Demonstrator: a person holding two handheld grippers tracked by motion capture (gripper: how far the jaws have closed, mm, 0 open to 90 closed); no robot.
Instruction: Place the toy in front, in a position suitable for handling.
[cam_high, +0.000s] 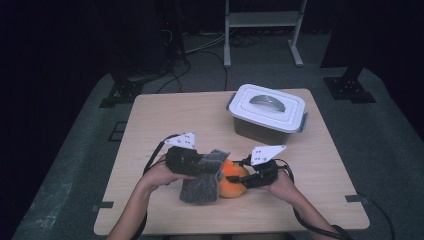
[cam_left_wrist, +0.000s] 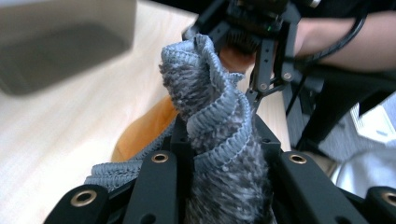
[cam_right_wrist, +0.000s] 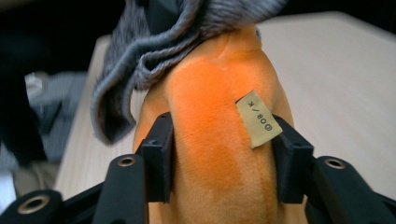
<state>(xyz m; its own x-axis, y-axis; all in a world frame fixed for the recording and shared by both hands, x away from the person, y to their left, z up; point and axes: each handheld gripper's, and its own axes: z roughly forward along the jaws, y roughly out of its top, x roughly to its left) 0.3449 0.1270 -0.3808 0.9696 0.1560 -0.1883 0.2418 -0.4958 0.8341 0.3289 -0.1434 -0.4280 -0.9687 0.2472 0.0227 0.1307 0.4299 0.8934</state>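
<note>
We found the left claw (cam_high: 212, 167) clamped on the grey cloth (cam_high: 200, 185), draped over the orange plush toy (cam_high: 231, 186) near the surface's (cam_high: 150, 125) front edge. The right claw (cam_high: 235, 179) gripped the toy from its opposite side (pads pressing its flanks). The lidded white bin (cam_high: 267, 112) stood toward the far right corner, contents unseen.

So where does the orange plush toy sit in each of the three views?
High view: orange plush low centre, between the two tongs, right of the grey cloth.
Left gripper view: an orange patch left of centre, behind the cloth.
Right gripper view: centre, pinched between the black jaws, tan tag on it.
Shared landmark: the grey cloth draped against the plush.
</note>
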